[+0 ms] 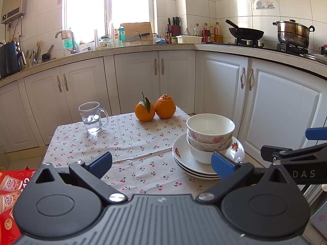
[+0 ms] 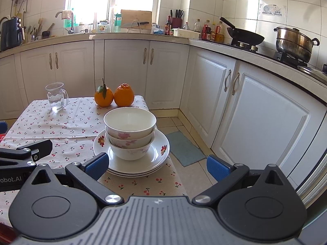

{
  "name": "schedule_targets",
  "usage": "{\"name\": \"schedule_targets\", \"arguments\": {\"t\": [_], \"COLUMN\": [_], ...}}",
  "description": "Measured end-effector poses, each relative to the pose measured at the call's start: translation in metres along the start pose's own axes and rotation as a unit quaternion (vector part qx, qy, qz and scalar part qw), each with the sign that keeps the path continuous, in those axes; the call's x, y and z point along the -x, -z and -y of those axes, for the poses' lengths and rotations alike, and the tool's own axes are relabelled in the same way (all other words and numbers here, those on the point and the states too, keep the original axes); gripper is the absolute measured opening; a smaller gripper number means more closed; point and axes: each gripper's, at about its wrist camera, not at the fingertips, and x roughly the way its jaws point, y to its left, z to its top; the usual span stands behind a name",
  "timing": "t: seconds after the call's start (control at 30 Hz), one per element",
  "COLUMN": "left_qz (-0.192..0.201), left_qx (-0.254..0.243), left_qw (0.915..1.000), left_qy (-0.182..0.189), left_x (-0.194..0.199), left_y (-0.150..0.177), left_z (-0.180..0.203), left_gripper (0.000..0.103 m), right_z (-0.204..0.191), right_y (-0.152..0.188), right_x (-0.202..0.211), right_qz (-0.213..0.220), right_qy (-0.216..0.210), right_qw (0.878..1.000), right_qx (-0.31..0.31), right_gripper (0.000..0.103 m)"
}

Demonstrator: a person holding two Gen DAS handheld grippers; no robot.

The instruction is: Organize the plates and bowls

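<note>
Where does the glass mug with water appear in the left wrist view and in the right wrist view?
Left wrist view: the glass mug stands left of centre, at the far left part of the table.
Right wrist view: the glass mug is at the far left, smaller and higher in the picture.
Shared landmark: the two oranges, to the right of the mug in both views.

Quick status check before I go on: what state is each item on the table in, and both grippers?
bowls: three nested, upright, on the plates
plates: stacked near the table edge
glass mug: upright, partly filled with water
oranges: two, side by side, touching
left gripper: open, empty
right gripper: open, empty
</note>
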Motion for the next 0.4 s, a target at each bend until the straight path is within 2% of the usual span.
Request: {"name": "schedule_targets", "arguments": {"t": [0.4], "left_qz": [0.0], "left_qx": [-0.001], "left_qw": [1.0], "left_qy": [0.0], "left_x": [0.0017], "left_y": [-0.0015], "left_z": [0.0002], "left_gripper": [0.103], "right_z": [0.0005], "right_y": [-0.0011], "right_x": [0.0012], "right_qz": [0.001], "right_qy": [0.002], "right_qw": [1.0], "right_qx": [0.002], "right_gripper": [0.103]}}
